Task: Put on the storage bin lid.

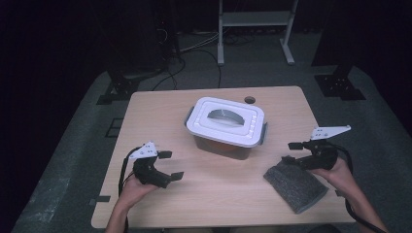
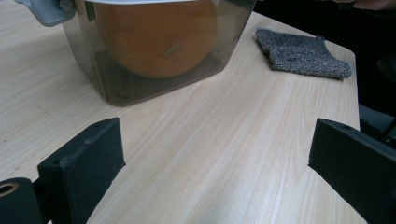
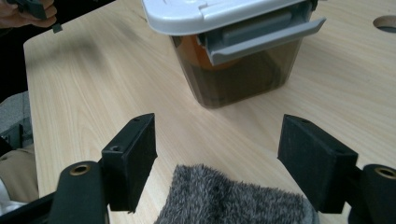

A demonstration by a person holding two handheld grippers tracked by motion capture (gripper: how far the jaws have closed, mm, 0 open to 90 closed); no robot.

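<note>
A clear plastic box with a white lid and grey side latches stands mid-table; something orange lies inside it. A grey fuzzy cloth lies flat at the table's right front. My right gripper hovers just over the cloth's far end, jaws wide apart, and the cloth shows low between them, untouched. My left gripper rests at the left front, open with bare wood between its jaws, facing the box.
The wooden table has a round cable hole behind the box. A white frame and black stands with cables are on the floor beyond the table's far edge.
</note>
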